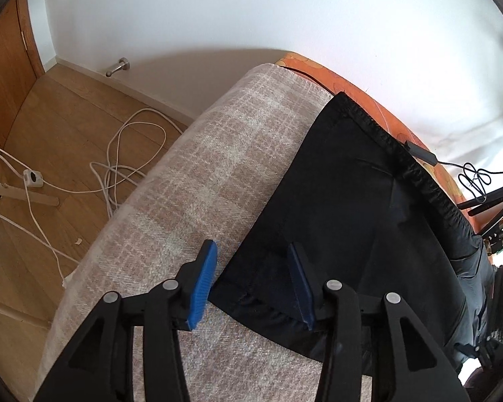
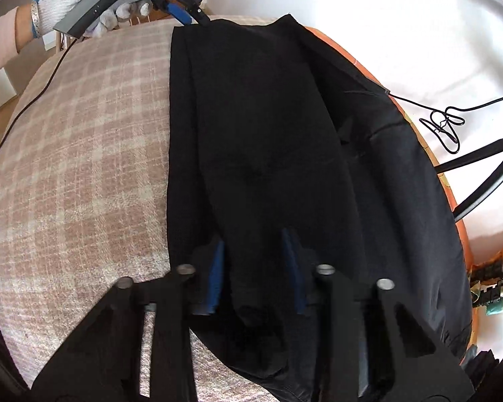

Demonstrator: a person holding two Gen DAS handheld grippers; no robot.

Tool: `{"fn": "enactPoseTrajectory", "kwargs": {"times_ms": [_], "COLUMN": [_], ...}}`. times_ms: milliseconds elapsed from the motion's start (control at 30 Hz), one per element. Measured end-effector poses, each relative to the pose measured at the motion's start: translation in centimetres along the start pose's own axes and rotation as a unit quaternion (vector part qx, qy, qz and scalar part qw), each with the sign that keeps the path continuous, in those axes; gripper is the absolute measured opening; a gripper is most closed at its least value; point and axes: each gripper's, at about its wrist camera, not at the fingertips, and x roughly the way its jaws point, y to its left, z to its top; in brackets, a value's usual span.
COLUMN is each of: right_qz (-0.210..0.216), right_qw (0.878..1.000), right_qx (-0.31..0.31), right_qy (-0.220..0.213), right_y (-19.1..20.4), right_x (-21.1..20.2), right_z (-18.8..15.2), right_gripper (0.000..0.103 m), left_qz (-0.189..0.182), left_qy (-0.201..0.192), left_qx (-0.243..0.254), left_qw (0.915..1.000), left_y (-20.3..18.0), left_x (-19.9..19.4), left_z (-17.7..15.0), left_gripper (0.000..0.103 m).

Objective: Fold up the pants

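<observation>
The black pants are lying lengthwise-folded on the plaid blanket, the left gripper is standing open over one end, the right gripper is pinching cloth; crosswise folds are probably still remaining.

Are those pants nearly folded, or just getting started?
Partway, apparently. The black pants lie flat on the checked blanket as one long strip. The right gripper pinches fabric at the near end; the left gripper stands open over the far corner. Shorter folds remain.

"GenRobot.AI" — white lettering, left gripper body
</observation>
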Motion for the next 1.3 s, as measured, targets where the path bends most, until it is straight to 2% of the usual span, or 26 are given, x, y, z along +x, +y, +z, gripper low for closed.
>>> {"fn": "enactPoseTrajectory", "kwargs": {"times_ms": [67, 367, 467, 567, 700, 833, 967, 1000, 1033, 1167, 1300], "right_qz": [0.002, -0.004, -0.005, -0.003, -0.004, -0.006, -0.011, -0.012, -0.014, -0.014, -0.008], "right_qw": [1.000, 1.000, 1.000, 1.000, 1.000, 1.000, 1.000, 1.000, 1.000, 0.999, 0.999], "right_qx": [0.003, 0.008, 0.011, 0.014, 0.016, 0.019, 0.018, 0.017, 0.017, 0.021, 0.019], "right_qy": [-0.010, -0.018, -0.019, -0.020, -0.018, -0.014, -0.010, -0.010, -0.011, -0.021, -0.029], "right_y": [-0.2, -0.2, -0.3, -0.4, -0.5, -0.5, -0.4, -0.3, -0.2, -0.2, 0.0], "right_x": [-0.7, -1.8, -2.0, -2.0, -1.9, -1.7, -1.4, -1.3, -1.4, -2.0, -3.0], "right_z": [-0.1, 0.1, 0.1, 0.0, 0.1, 0.3, 0.4, 0.5, 0.5, 0.5, 0.3], "right_gripper": [0.008, 0.007, 0.007, 0.007, 0.007, 0.007, 0.007, 0.007, 0.007, 0.004, 0.003], "left_qz": [-0.006, -0.027, -0.011, -0.023, -0.036, -0.007, -0.005, -0.008, -0.011, -0.031, -0.031], "left_qy": [0.002, -0.019, -0.026, -0.039, -0.033, -0.021, -0.027, -0.032, -0.037, -0.073, -0.084], "left_qx": [-0.002, -0.005, 0.005, 0.012, 0.015, 0.020, 0.017, 0.019, 0.021, 0.029, 0.028], "left_qw": [1.0000, 0.9994, 0.9996, 0.9989, 0.9987, 0.9995, 0.9995, 0.9993, 0.9990, 0.9964, 0.9956], "left_y": [0.2, 0.0, -0.3, -0.4, -0.3, -0.7, -0.7, -0.9, -0.9, -1.0, -0.7], "left_x": [0.1, -0.4, -1.0, -1.9, -2.0, -1.1, -0.7, -0.7, -0.8, -2.1, -3.2], "left_z": [-0.1, -0.8, -0.9, -1.1, -1.2, -1.1, -1.2, -1.3, -1.4, -1.6, -1.4], "left_gripper": [0.042, 0.041, 0.032, 0.031, 0.031, 0.031, 0.031, 0.026, 0.005, 0.001, 0.000]}}
